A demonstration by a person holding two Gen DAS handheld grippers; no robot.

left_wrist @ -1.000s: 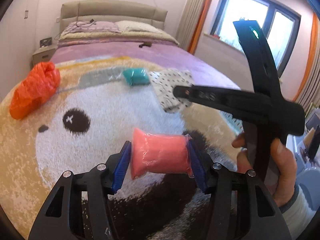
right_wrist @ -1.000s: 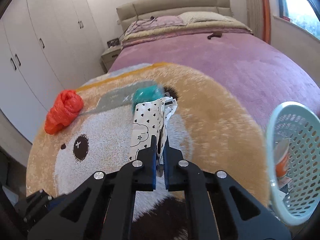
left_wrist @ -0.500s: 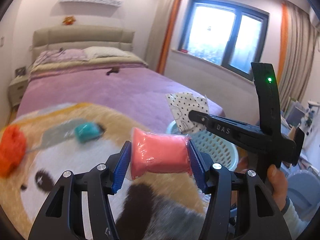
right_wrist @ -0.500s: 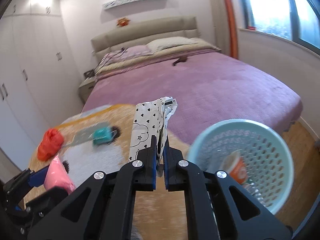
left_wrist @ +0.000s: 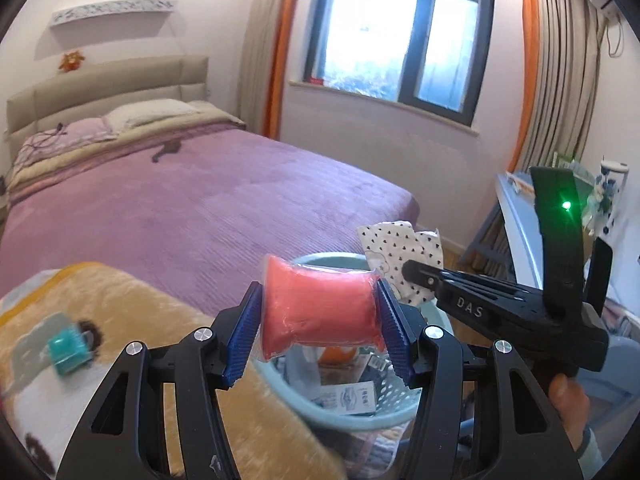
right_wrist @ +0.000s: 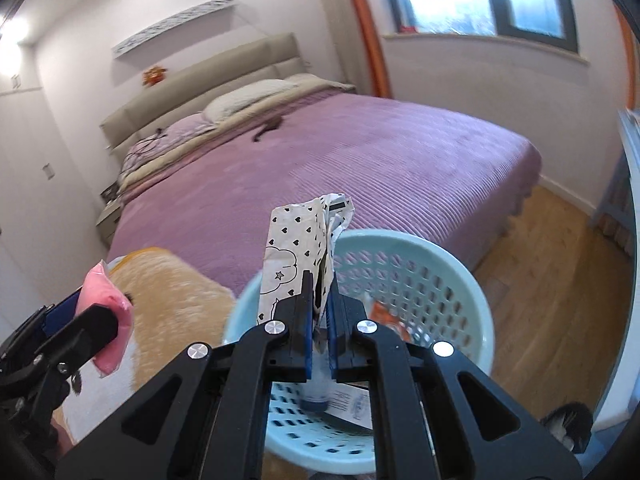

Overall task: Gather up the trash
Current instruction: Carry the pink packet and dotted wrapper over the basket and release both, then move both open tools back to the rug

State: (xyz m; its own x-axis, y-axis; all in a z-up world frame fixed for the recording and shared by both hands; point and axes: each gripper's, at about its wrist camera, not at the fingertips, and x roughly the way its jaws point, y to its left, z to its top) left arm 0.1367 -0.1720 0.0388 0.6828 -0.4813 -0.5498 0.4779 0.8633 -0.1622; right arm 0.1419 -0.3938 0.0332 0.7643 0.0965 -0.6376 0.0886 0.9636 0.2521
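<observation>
Both grippers carry trash over one round pale-blue basket (right_wrist: 448, 264) with perforated plastic walls. Left gripper (left_wrist: 318, 320) pinches a soft pink plastic packet (left_wrist: 320, 312) between ribbed blue pads; right gripper (right_wrist: 319, 320), pressed together, clamps a crumpled white wrapper (right_wrist: 296, 248) printed with black hearts. One teal packet (left_wrist: 68, 350) lies on the fluffy tan rug (left_wrist: 140, 312), beside a purple-covered bed (right_wrist: 360, 160) and wood floor (right_wrist: 560, 280).

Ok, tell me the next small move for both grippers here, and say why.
Probably open the right gripper first. It is shut on the crumpled white heart-print wrapper, which hangs above the pale blue perforated plastic basket, so the wrapper should fall in. The left gripper, clamping the soft pink plastic packet, sits over the basket's near rim and could release next.
</observation>
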